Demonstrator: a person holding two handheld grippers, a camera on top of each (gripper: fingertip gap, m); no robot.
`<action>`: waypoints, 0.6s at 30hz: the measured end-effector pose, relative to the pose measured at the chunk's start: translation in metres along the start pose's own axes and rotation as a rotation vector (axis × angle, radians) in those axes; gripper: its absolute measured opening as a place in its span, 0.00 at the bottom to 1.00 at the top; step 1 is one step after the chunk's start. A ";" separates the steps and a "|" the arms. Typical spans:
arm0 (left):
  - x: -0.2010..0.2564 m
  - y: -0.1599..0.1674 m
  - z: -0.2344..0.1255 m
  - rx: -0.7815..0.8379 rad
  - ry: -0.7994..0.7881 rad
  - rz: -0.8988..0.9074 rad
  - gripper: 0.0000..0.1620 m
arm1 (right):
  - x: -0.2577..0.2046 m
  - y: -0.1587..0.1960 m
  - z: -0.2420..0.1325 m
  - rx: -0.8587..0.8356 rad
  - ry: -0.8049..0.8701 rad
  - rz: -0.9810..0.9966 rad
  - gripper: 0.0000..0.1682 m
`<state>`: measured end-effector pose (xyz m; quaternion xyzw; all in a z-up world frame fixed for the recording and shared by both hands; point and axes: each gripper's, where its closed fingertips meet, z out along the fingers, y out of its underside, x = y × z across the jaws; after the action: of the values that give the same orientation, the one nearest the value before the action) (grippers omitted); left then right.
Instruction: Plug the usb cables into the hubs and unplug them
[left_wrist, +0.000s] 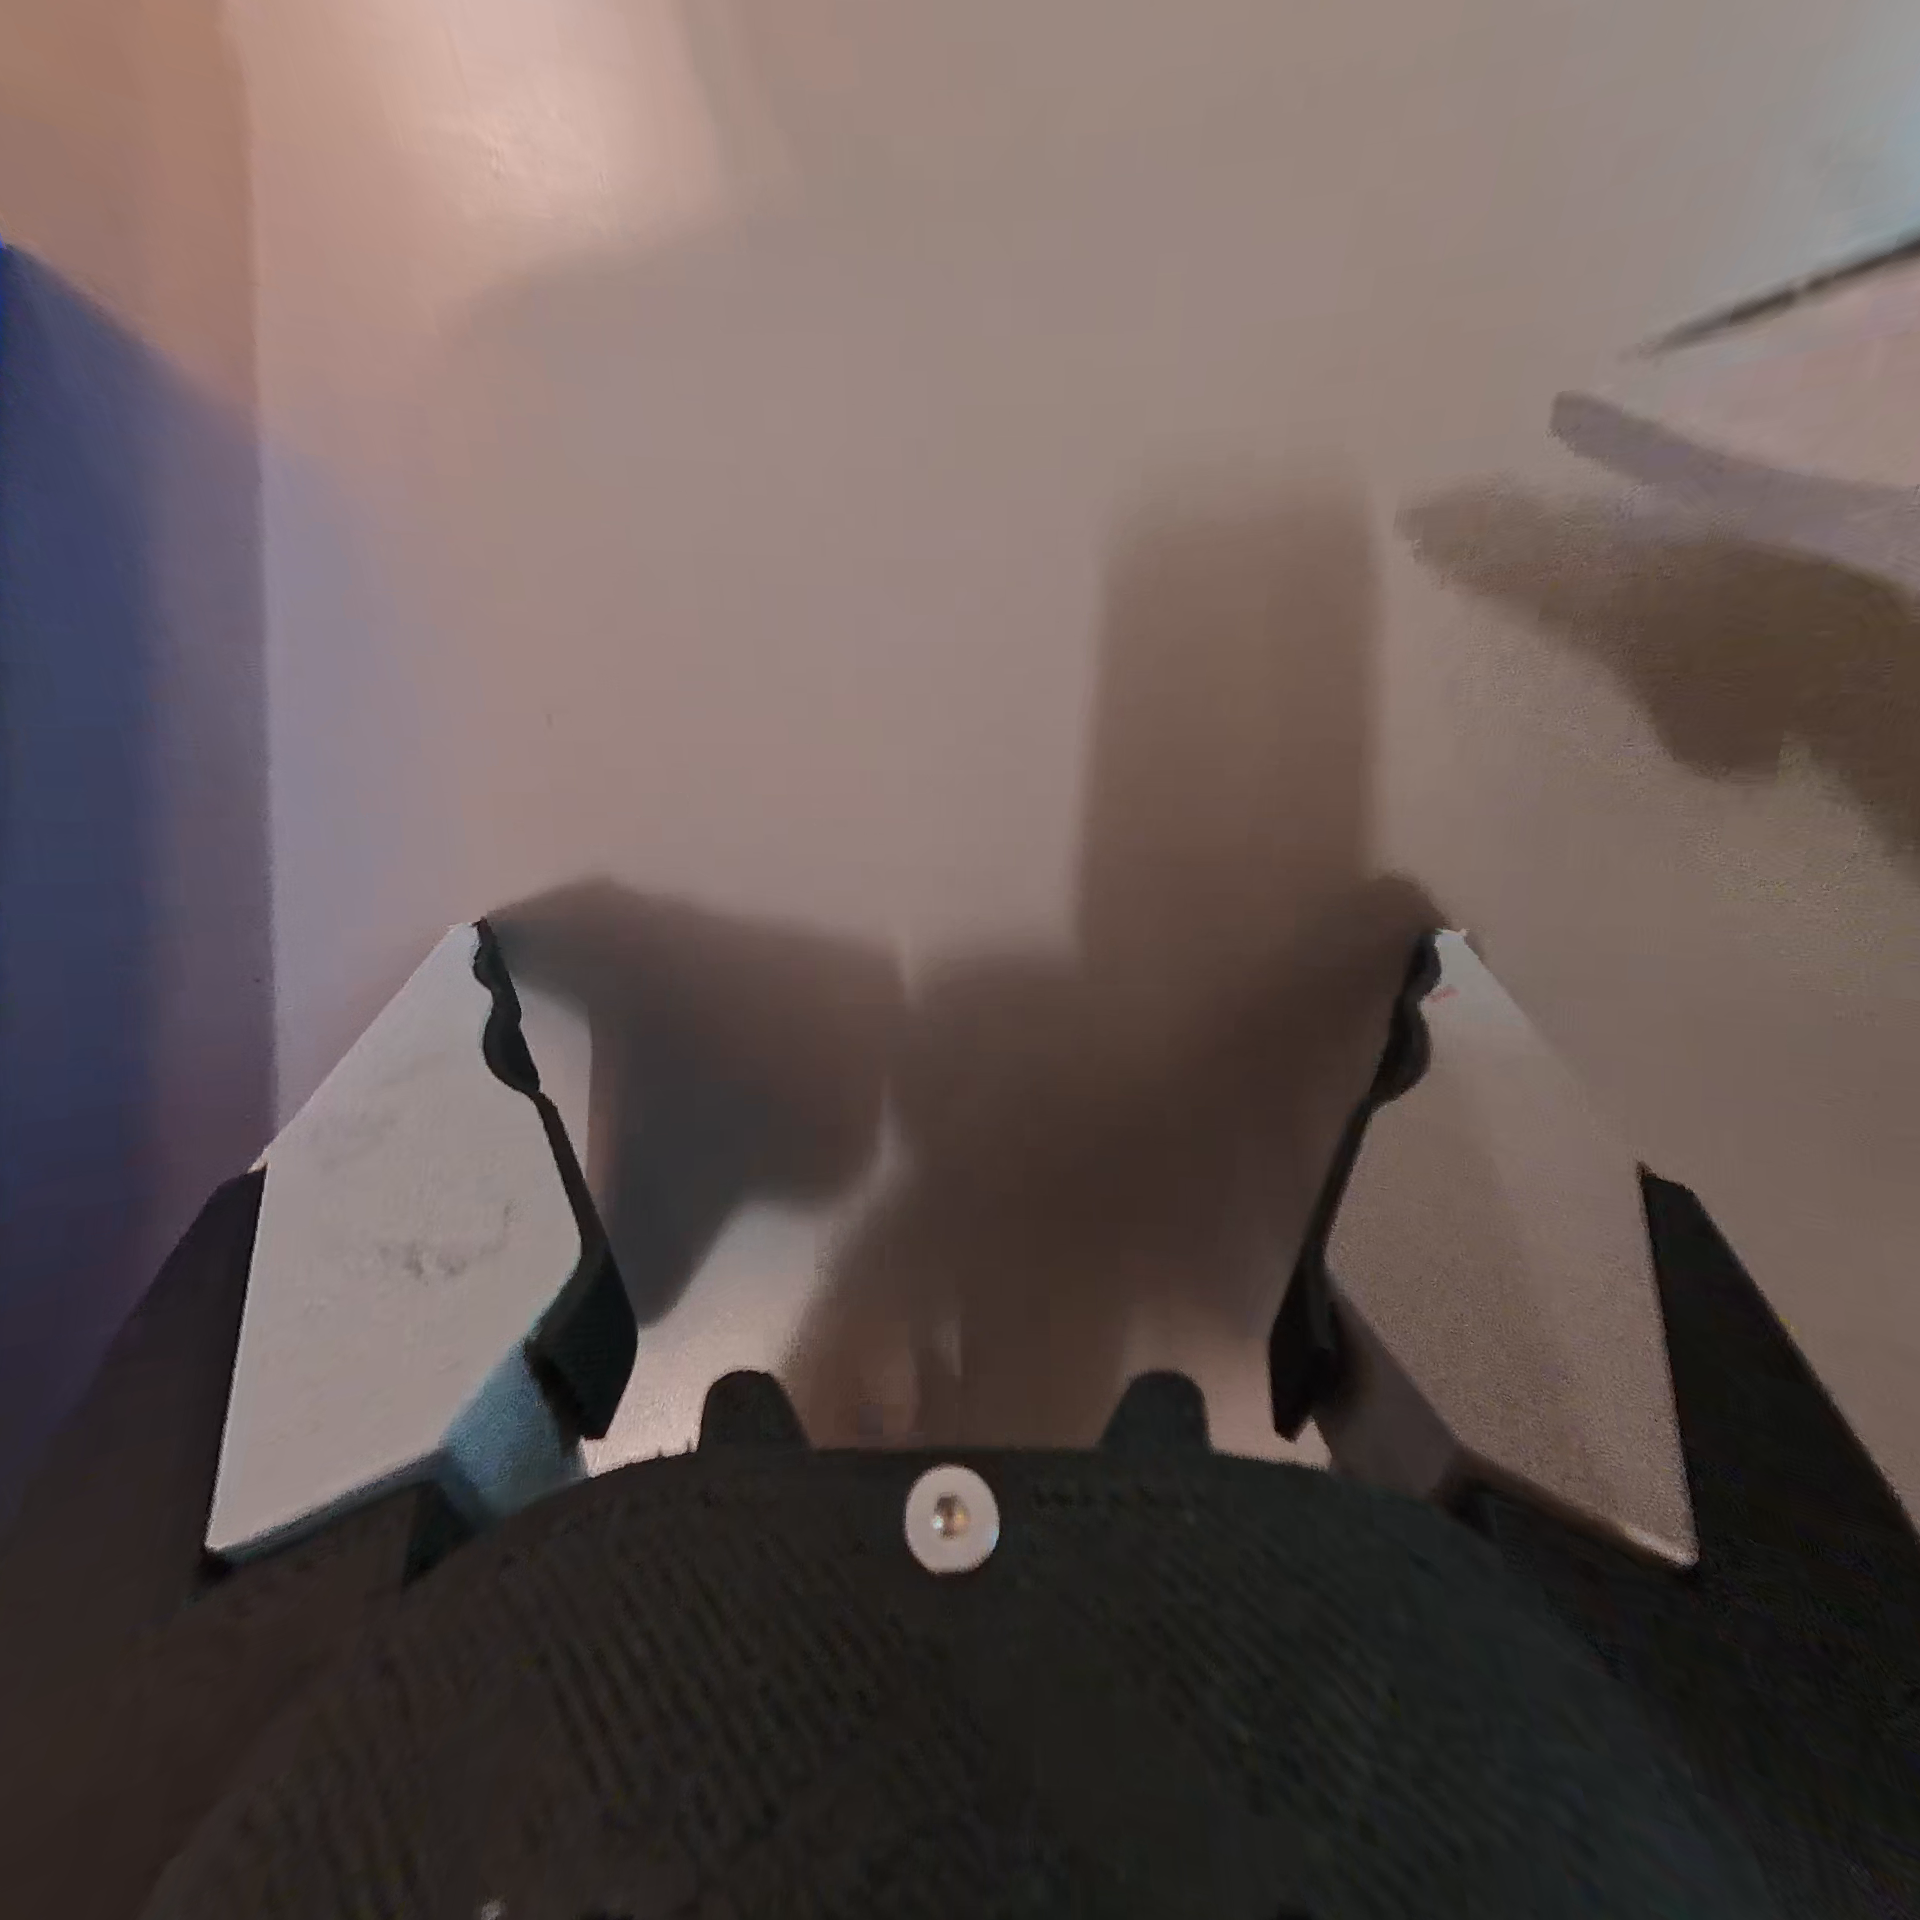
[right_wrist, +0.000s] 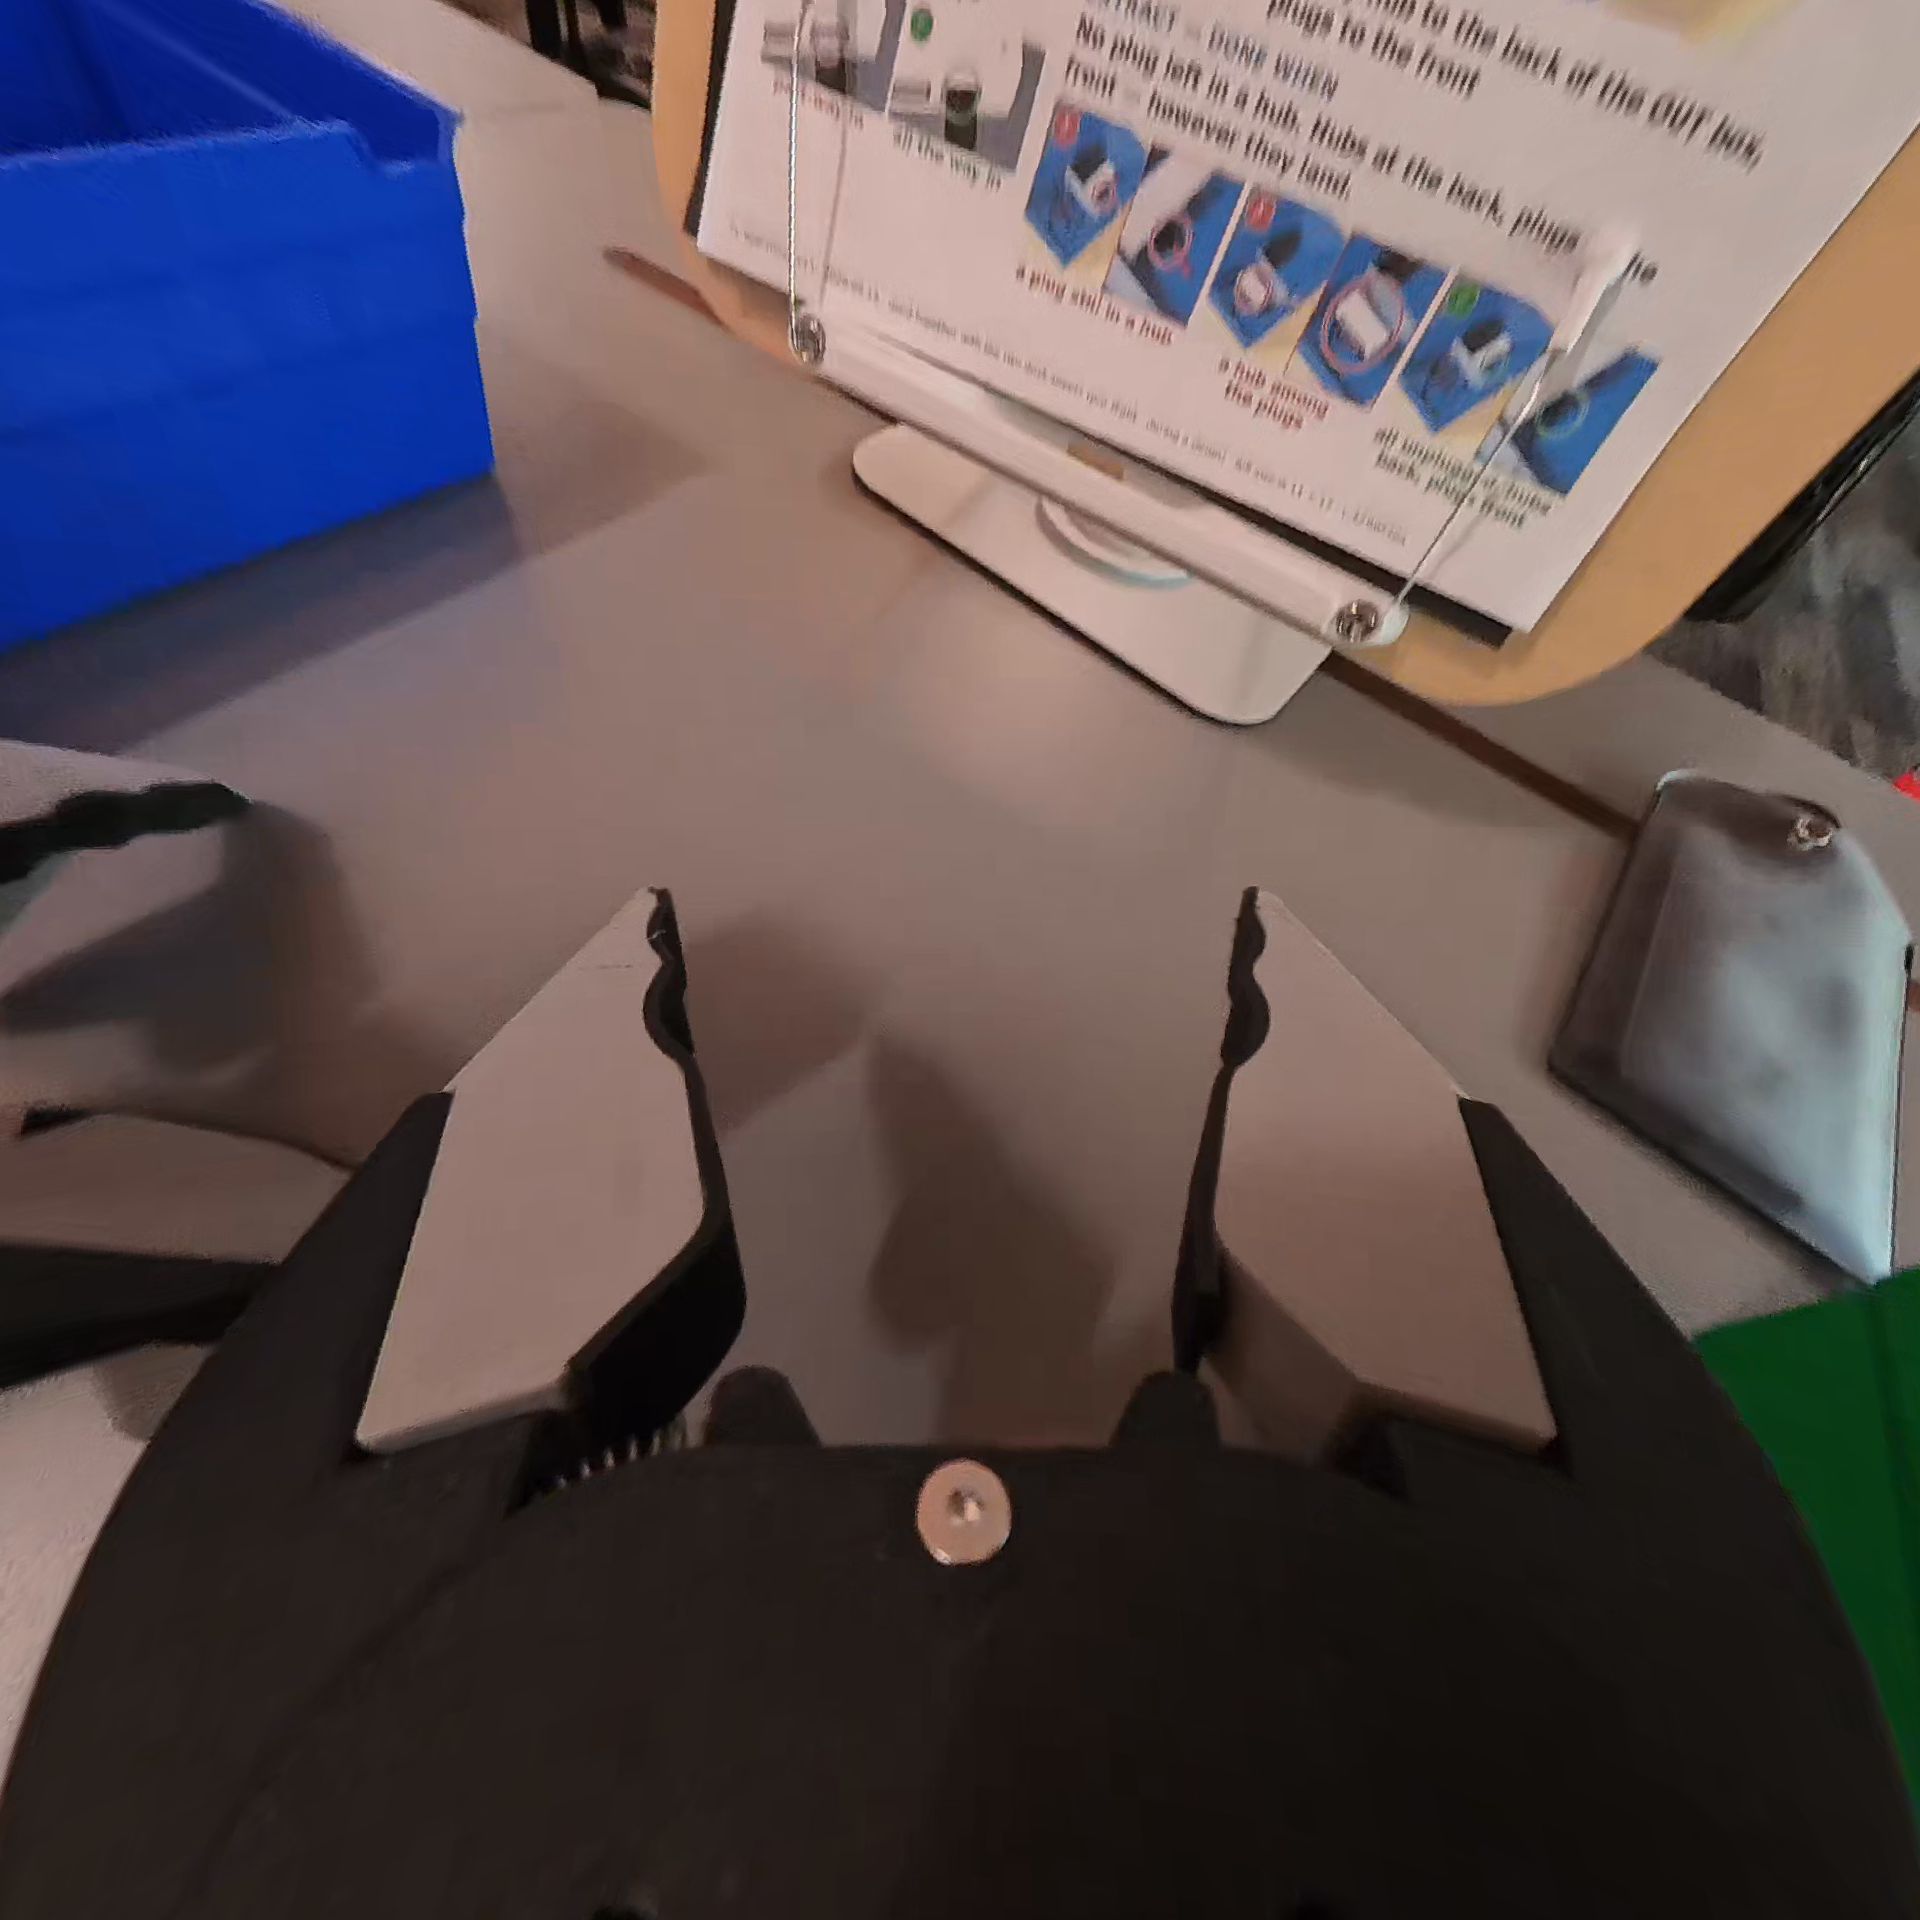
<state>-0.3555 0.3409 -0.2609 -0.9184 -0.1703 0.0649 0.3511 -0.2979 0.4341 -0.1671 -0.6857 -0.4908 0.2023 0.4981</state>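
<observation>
Between our left tongs (left_wrist: 961, 935), spread wide: only bare table (left_wrist: 831, 520), nothing gripped. Right tongs (right_wrist: 951, 899) also spread, empty; blue bin (right_wrist: 208, 343) far left, sheet stand (right_wrist: 1091, 540) ahead, grey wedge (right_wrist: 1735, 1029) right. We see nothing to judge for handling.

Workshop bench: blue bin (right_wrist: 208, 343), instruction sheet (right_wrist: 1195, 208).

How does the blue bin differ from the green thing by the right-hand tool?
The blue bin sits far left on the table; the green thing lies near right, cut off by the frame. The blue bin shows walls and an open top; the green thing looks flat. The right hand-held gripper touches neither.
</observation>
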 end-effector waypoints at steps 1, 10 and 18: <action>0.002 -0.002 0.002 0.000 0.013 0.015 0.98 | 0.000 -0.004 0.003 0.017 0.001 -0.004 0.63; 0.004 -0.012 0.011 0.003 0.068 0.077 0.98 | -0.001 0.011 0.011 0.061 0.009 -0.071 0.61; 0.019 -0.029 0.026 -0.003 0.274 0.307 0.97 | -0.011 0.024 0.019 0.009 -0.044 -0.051 0.60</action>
<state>-0.3514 0.3841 -0.2606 -0.9344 0.0209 -0.0083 0.3555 -0.3063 0.4330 -0.1990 -0.6660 -0.5182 0.2068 0.4951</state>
